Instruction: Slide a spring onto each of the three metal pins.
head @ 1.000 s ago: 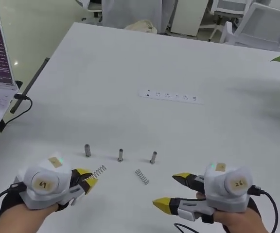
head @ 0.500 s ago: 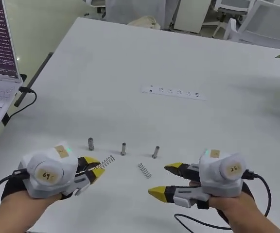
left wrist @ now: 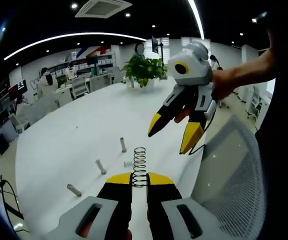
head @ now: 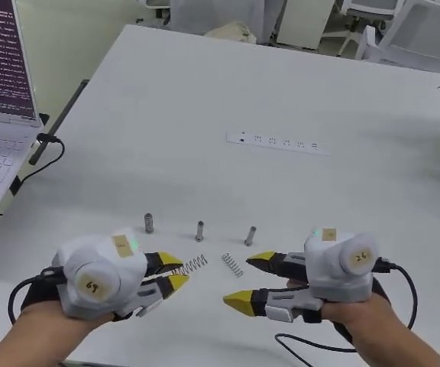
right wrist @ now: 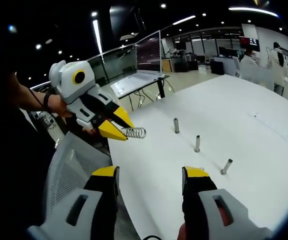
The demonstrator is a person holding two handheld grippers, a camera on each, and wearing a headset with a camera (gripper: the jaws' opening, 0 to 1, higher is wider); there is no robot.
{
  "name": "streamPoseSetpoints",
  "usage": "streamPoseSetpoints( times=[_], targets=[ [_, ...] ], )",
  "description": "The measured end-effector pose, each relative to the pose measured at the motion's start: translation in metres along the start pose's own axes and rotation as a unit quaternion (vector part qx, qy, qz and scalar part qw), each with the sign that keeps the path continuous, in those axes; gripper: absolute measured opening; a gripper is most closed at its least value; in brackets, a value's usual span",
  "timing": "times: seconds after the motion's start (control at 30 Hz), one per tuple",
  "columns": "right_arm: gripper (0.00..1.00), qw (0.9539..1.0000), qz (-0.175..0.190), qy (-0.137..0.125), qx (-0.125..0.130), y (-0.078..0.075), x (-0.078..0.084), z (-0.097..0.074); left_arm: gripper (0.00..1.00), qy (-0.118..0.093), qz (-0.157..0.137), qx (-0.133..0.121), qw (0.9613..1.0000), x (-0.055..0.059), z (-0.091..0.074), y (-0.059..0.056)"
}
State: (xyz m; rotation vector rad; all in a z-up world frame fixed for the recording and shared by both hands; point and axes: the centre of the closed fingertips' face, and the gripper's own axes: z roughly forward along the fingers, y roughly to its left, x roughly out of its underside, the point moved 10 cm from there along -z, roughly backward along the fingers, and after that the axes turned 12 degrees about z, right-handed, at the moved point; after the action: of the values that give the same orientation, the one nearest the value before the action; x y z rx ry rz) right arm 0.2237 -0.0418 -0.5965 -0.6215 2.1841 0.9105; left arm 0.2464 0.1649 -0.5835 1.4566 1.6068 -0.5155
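Spring in the left gripper [head: 178,271] – ready for a pin

Low in the head view, the left gripper is closed on one end of a spring [head: 194,264], which sticks out toward the three pins [head: 199,230] standing just above. The right gripper [head: 247,280] is wide open and empty, near a second spring [head: 233,264] lying on the table [head: 205,92]. Next, I judge, the held spring must be turned upright over a bare pin – then lowered.

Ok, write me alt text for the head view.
The left hand-held gripper holds a spring by one end over a white table, near three metal pins in a row. The right hand-held gripper is open beside a second spring lying on the table.
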Motion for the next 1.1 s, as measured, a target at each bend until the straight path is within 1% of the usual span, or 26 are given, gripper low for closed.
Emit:
streamPoseSetpoints(
  times=[0.1,0.23,0.43,0.53,0.67,0.83,0.9,1.0,1.1],
  targets=[
    [0.46,0.9999,0.003,-0.006,-0.012,0.003,-0.002,0.001,0.03,-0.006,0.010,0.011,0.9999,-0.007,0.002,-0.005],
    [0.44,0.9997,0.001,-0.006,-0.023,0.006,-0.003,0.001,0.03,-0.012,0.025,0.025,0.9993,-0.013,0.005,-0.011],
    [0.39,0.9994,0.001,-0.004,-0.035,0.009,-0.003,0.002,0.03,-0.013,0.035,0.041,0.9985,-0.014,0.009,-0.019],
    [0.36,0.9989,0.001,-0.001,-0.047,0.012,-0.002,0.003,0.03,-0.015,0.038,0.048,0.9980,-0.015,0.010,-0.023],
    [0.33,0.9984,-0.002,0.007,-0.056,0.015,0.001,0.005,0.03,-0.016,0.043,0.054,0.9974,-0.017,0.010,-0.025],
    [0.23,0.9973,-0.004,0.002,-0.074,0.019,0.001,0.006,0.03,-0.013,0.056,0.063,0.9963,-0.018,0.011,-0.026],
    [0.18,0.9969,-0.006,0.002,-0.078,0.021,0.001,0.007,0.03,-0.011,0.059,0.067,0.9959,-0.018,0.011,-0.026],
    [0.14,0.9967,-0.007,0.001,-0.081,0.021,0.000,0.006,0.03,-0.006,0.072,0.072,0.9948,-0.017,0.012,-0.027],
    [0.13,0.9962,-0.006,0.002,-0.087,0.022,-0.001,0.006,0.03,-0.006,0.073,0.075,0.9944,-0.017,0.012,-0.028]
  ],
)
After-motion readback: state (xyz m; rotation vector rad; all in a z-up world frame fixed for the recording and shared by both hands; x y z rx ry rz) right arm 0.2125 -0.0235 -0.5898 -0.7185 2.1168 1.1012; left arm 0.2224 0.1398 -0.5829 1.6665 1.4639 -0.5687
